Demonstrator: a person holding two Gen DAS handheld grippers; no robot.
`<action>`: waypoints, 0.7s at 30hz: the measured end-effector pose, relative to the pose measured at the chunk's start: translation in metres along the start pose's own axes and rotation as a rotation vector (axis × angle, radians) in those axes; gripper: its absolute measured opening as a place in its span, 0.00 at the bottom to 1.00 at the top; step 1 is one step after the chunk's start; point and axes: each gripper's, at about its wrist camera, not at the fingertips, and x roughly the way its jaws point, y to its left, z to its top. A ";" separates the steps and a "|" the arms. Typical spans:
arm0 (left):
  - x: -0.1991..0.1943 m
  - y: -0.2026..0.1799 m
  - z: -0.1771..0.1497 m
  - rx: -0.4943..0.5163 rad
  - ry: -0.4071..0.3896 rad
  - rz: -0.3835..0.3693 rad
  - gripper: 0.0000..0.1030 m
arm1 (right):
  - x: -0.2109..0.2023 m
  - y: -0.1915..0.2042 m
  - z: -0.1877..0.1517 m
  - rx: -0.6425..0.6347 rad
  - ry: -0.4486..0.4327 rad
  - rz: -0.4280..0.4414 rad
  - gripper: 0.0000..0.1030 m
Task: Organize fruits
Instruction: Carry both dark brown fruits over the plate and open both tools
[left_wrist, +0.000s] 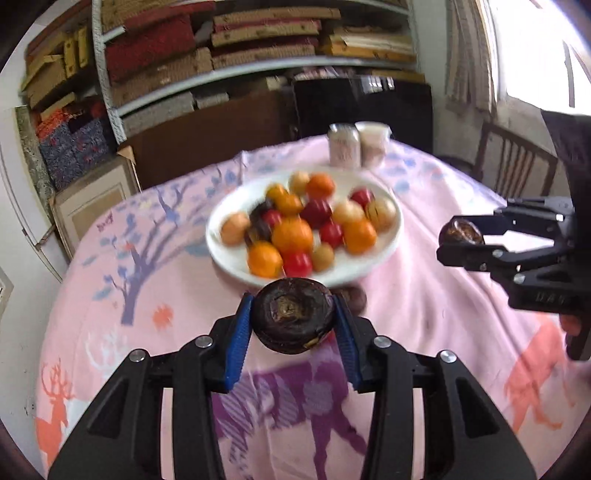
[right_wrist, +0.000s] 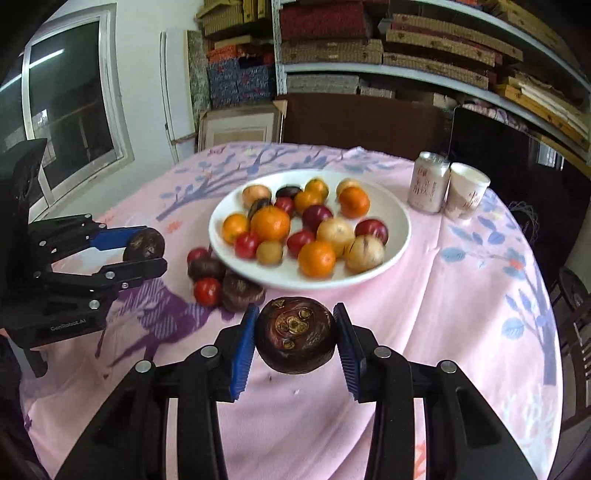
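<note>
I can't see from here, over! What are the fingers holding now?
Left gripper shut on dark brown round fruit. Right gripper shut on second dark brown fruit. White plate ahead. Path clear.

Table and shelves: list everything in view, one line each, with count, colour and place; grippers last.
plate: one, white, middle of the table, holding the mixed fruit.
oranges: several, orange, on the plate.
red fruits: several, red to dark red, on the plate.
pale fruits: several, yellowish tan, on the plate.
loose fruits: four, two red and two dark brown, on the cloth beside the plate.
can: one, pale pink, behind the plate.
paper cup: one, white, touching the can.
tablecloth: one, pink with tree and deer prints.
shelves: stacked mats and boards, back wall.
left gripper: black with blue pads, shut on a dark brown fruit.
right gripper: same, shut on another dark fruit.
</note>
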 end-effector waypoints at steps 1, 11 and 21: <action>0.002 0.005 0.011 -0.022 -0.020 0.005 0.40 | 0.001 -0.001 0.010 -0.013 -0.028 -0.021 0.40; 0.085 0.047 0.075 -0.135 -0.044 0.208 0.40 | 0.076 -0.011 0.082 -0.009 -0.079 -0.064 0.40; 0.086 0.062 0.067 -0.189 -0.087 0.278 0.96 | 0.085 -0.006 0.075 -0.023 -0.075 -0.075 0.96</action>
